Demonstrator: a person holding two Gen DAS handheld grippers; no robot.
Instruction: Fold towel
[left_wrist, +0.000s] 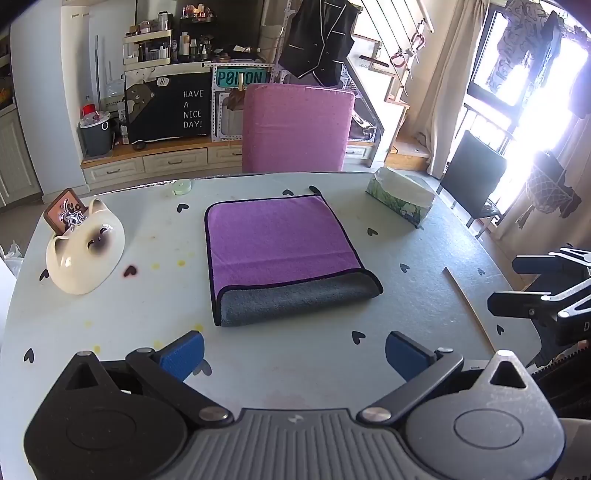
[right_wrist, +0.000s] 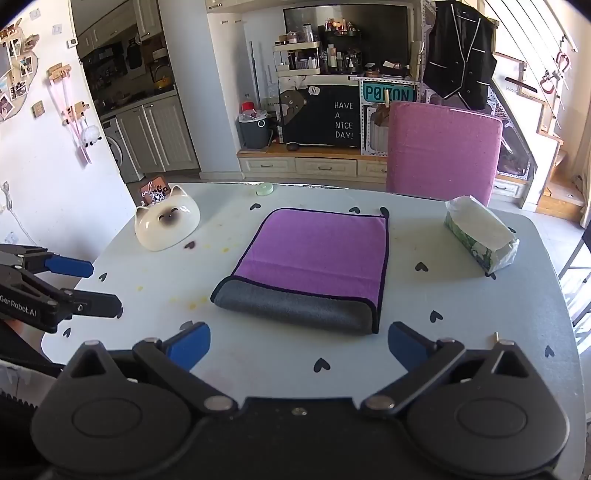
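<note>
A purple towel (left_wrist: 277, 240) with a dark trim lies folded flat in the middle of the pale table (left_wrist: 147, 295). Its grey underside shows in a rolled fold along the near edge. It also shows in the right wrist view (right_wrist: 314, 251). My left gripper (left_wrist: 293, 354) is open and empty, held above the table just short of the towel's near edge. My right gripper (right_wrist: 299, 345) is open and empty, also just short of the near edge. Each gripper shows at the side of the other's view: the right one (left_wrist: 517, 284) and the left one (right_wrist: 107, 284).
A white cat-shaped ceramic dish (left_wrist: 85, 251) sits at the left. A tissue box (left_wrist: 402, 195) sits at the far right. A small green round thing (left_wrist: 181, 187) lies at the far edge. A thin wooden stick (left_wrist: 469, 306) lies at the right. A pink chair (left_wrist: 295, 129) stands behind the table.
</note>
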